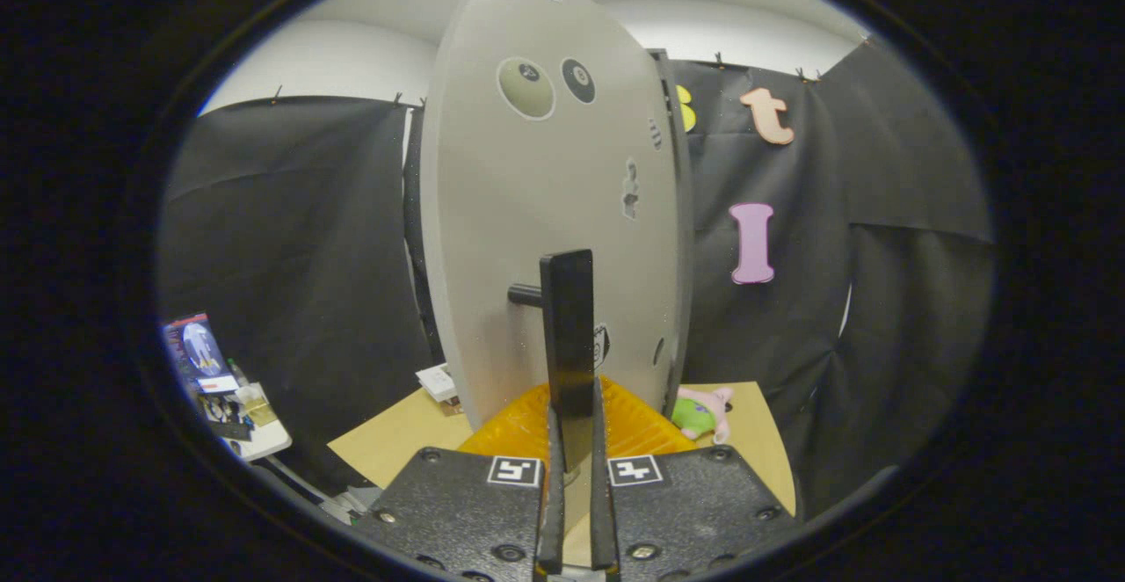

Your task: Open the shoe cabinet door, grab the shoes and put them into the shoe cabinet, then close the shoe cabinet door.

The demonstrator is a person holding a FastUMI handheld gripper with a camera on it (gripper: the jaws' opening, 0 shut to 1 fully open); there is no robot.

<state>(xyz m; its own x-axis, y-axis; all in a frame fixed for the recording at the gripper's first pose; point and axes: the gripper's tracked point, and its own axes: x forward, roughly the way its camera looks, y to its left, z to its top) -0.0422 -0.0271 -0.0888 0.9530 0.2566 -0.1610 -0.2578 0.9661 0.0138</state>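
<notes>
The shoe cabinet door (527, 239) is a tall pale grey panel with several round stickers, standing right in front of me. A black upright bar handle (567, 327) sticks out from it on a short peg. My gripper (571, 428) is shut on the lower end of this handle, with one finger pressing on each side. A dark edge of the cabinet (681, 213) runs along the door's right side. Whether the door stands ajar I cannot tell.
The cabinet stands on a tan board (395, 441). On it, right of the door, lies a green and pink plush toy (703, 413), and to the left a small white box (437, 381). A cluttered white table (242, 428) stands further left. Black cloth walls close in behind.
</notes>
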